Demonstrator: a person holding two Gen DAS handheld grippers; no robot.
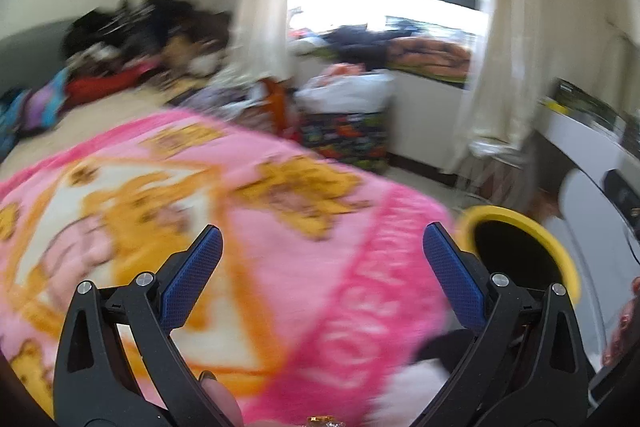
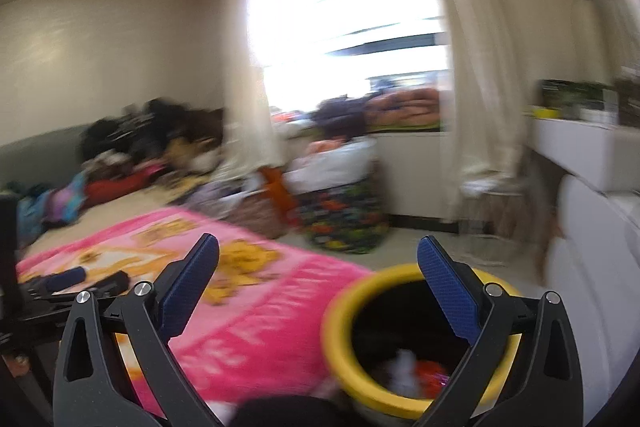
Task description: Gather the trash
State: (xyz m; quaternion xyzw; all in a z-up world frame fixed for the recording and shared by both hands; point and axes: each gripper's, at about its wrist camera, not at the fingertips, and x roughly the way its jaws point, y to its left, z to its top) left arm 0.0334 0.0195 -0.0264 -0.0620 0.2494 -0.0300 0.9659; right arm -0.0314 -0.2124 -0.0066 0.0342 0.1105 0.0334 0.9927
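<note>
Both views are motion-blurred, so I can't place anything precisely. Far left there's a pile of clothes and bags (image 1: 132, 43) on the bed, nothing I can call trash. My left gripper (image 1: 322, 259) hangs over the pink blanket (image 1: 248, 227), fingers (image 1: 192, 279) wide apart and nothing between them; a small gold-looking scrap (image 1: 320, 419) sits at the bottom edge under the gripper, maybe a wrapper, too cut off to tell. Risk here: closing blind in this blur and pinching blanket fleece instead of trash. Moving right, my right gripper (image 2: 316, 275) is also spread and empty, hovering just above the yellow-rimmed bin (image 2: 340, 343), which stands on the floor beside the bed and already holds white and red scraps (image 2: 416, 367). Its right finger (image 2: 448, 299) overlaps the rim in view; contact unclear. A fast swing could clip the rim and tip the bin, spilling what's collected. Right edge: white cabinet (image 2: 580, 267) near, tight clearance I'd guess.
</note>
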